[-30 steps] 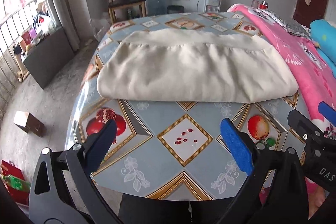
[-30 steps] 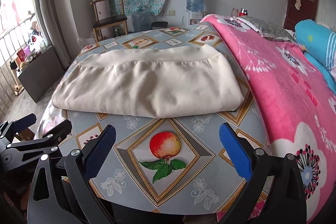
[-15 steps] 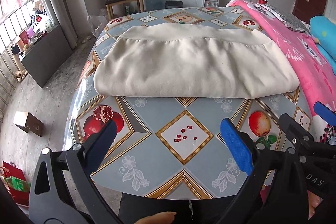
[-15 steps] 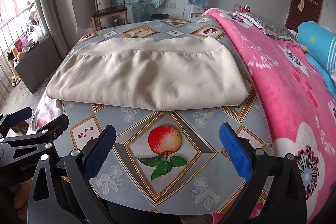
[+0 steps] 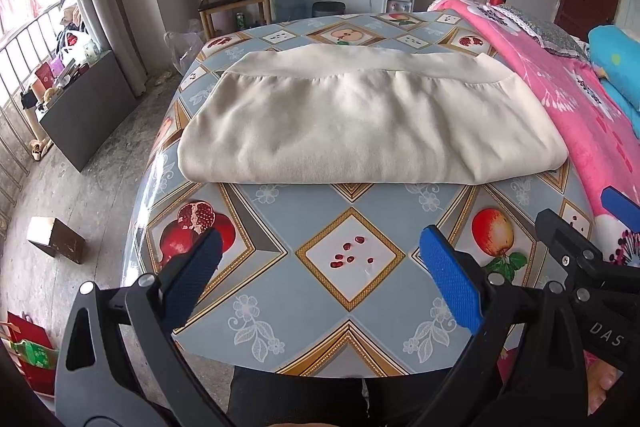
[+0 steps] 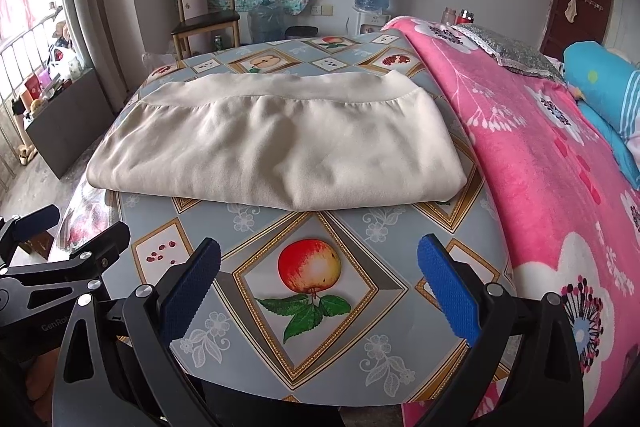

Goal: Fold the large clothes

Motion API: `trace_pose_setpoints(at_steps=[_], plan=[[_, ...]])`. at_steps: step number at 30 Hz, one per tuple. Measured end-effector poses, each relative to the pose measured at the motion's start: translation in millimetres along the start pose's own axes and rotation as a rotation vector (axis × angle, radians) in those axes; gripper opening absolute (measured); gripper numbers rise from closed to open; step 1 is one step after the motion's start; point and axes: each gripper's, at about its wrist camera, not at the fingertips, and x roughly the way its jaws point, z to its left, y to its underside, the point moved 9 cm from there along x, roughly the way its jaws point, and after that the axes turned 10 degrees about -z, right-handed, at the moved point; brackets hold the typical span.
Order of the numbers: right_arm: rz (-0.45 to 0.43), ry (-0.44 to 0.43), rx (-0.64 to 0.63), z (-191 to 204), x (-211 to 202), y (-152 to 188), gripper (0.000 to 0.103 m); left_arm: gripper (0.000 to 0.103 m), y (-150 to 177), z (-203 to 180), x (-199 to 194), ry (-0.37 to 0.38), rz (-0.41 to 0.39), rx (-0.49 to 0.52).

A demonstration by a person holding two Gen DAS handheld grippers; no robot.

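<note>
Cream garment [image 5: 368, 127] lying folded into a broad band across the middle of the patterned surface [image 5: 348, 259]; its gathered hem band runs along the far side, in the upper centre of both wrist views, and its rounded fold edge faces the camera. Left gripper [image 5: 318, 275] at the lower centre of its frame, fingers [image 5: 450, 287] spread wide and holding nothing; right gripper [image 6: 320, 277] likewise low in its frame, fingers [image 6: 448, 289] spread wide and empty; each gripper is also visible at the lower edge of the other's view. The garment sits above the fingertips in both frames, well apart from them, with a strip of bare fruit-printed cloth between; no contact. Pink blanket [image 6: 540, 167] borders the surface on the right of the frame, close to the garment's right end.

Judged step: approach for a further fold, or a final check; the garment already appears compact. To do it well, bring both grippers to the two near corners together; pinch all layers, not the top one alone; lift evenly and lay the edge parallel to the hem band; keep the right end off the blanket.
</note>
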Motion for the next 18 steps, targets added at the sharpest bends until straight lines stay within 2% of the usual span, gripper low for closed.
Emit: trace_pose_setpoints(at_steps=[18], plan=[[0.027, 0.019, -0.01, -3.4, 8.3, 5.0, 0.096, 0.095, 5.0, -1.5, 4.7, 0.017, 0.032, 0.001]])
